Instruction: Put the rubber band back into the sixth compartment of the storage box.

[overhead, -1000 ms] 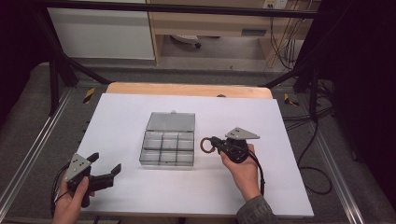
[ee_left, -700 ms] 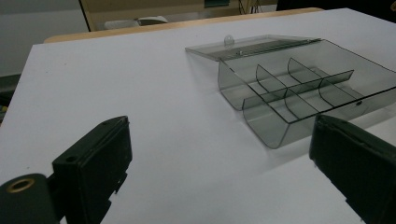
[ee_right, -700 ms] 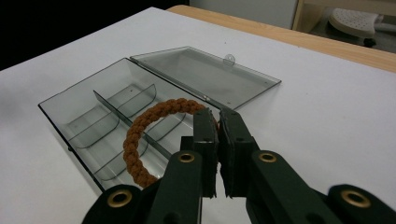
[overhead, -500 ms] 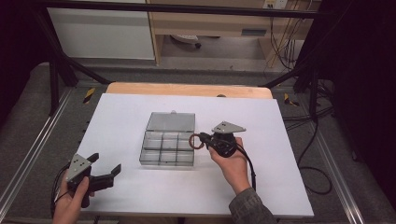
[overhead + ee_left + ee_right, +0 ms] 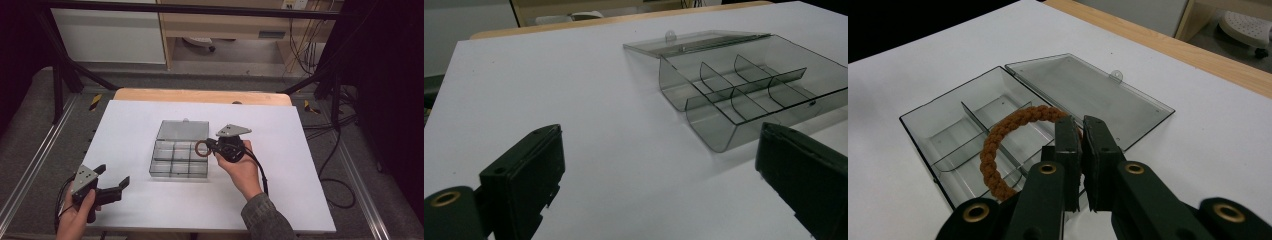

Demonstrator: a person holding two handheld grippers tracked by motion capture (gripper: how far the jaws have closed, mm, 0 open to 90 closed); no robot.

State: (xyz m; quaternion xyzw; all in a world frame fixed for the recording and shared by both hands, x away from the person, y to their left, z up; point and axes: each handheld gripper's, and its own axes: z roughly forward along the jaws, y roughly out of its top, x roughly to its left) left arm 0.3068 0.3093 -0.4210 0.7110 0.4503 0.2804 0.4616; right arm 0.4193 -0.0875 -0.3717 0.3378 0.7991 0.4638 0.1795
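Right gripper [image 5: 1082, 131] jaws pinching braided brown ring [image 5: 998, 150], poised above open compartment box [image 5: 172, 172] for drop. Left gripper [image 5: 664, 175] jaws spread, idle, clear of box.

The ring [image 5: 1000, 145] is rust-orange with a braided, rope-like pattern. The box [image 5: 179, 157] is smoky grey and see-through, as is its lid [image 5: 184, 130]. The desk [image 5: 300, 165] is plain white with a light wood strip along its upper edge. Both grippers' fingers [image 5: 1068, 145] are black.

No readable text, label, brand, number or sign anywhere; plate under the shelf [image 5: 272, 34] too blurred to make out.
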